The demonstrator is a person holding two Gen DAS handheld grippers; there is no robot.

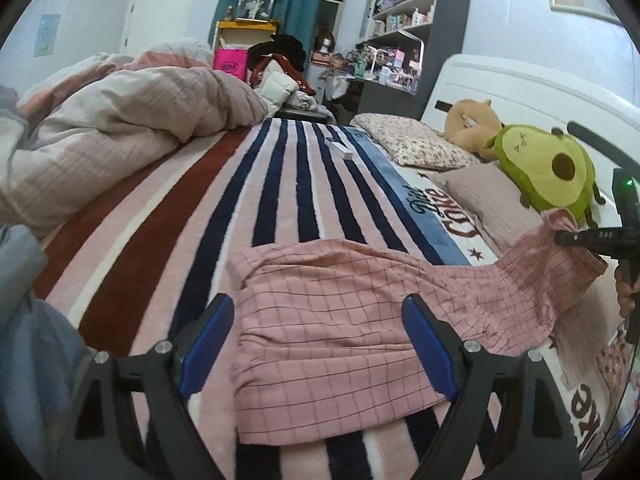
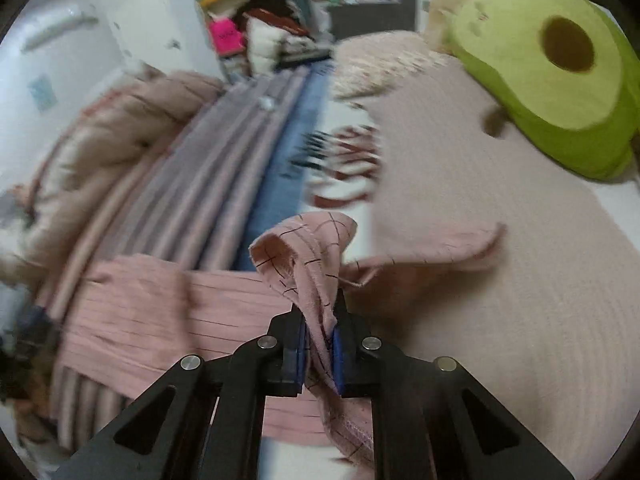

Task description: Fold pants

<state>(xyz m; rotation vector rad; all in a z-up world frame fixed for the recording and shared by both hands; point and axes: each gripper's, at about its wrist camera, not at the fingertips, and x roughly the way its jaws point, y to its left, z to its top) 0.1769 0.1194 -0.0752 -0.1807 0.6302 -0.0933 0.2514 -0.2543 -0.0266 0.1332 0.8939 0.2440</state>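
The right tongs [image 2: 320, 344] are pinching a bunched fold of the pink checked pants [image 2: 312, 280], the blue pads [image 2: 338, 350] pressing the cloth from both sides. A loop of the hem is standing up above the tips, while the rest of the pants is trailing away to the left across the striped blanket [image 2: 224, 168] on the bed. A plain pink pillow [image 2: 480, 240] is lying to the right. A green avocado plush [image 2: 552, 80] is sitting far right. A rumpled duvet [image 2: 120, 136] is lying far left. Most of the view is smeared by blur.
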